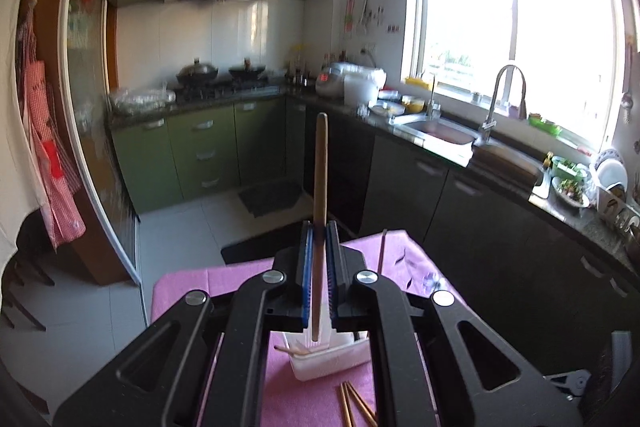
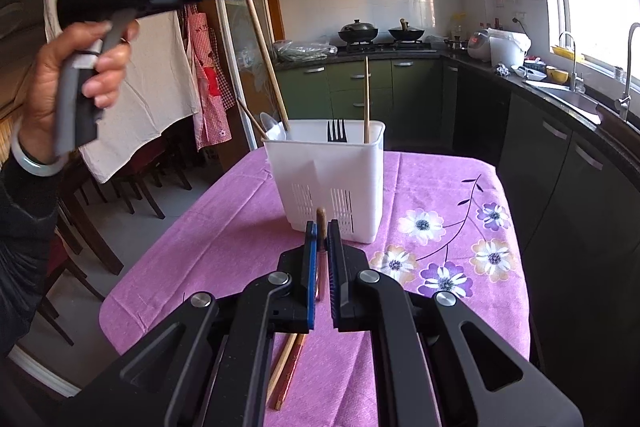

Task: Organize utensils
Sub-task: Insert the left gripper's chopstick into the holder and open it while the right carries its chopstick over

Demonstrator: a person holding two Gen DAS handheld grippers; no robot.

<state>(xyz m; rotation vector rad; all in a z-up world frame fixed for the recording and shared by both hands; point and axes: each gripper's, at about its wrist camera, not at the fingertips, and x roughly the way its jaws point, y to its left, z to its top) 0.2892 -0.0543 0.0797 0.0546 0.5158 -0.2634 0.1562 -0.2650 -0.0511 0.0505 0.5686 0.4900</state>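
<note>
Two grippers, each pinching one chopstick.
Your left gripper [image 1: 319, 231] hides the chopstick's [image 1: 320, 171] lower end above the basket [image 1: 332, 357] — right gripper [image 2: 322, 227] clamps another chopstick [image 2: 320, 217], mostly hidden.

white caddy [image 2: 332, 179] mid-table, open cloth [image 2: 440, 187] right, chopsticks [image 2: 288, 367] near front

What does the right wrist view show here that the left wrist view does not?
Only the right wrist view shows the person's hand holding the left gripper up at the left, the fork and spoon standing in the white utensil basket, and the flower print on the cloth.

Only the left wrist view shows the left gripper shut on a long wooden chopstick from above the basket.

Both show the basket, the pink tablecloth, loose chopsticks lying on it, and the kitchen counter behind. The right gripper is also shut on a chopstick.
</note>
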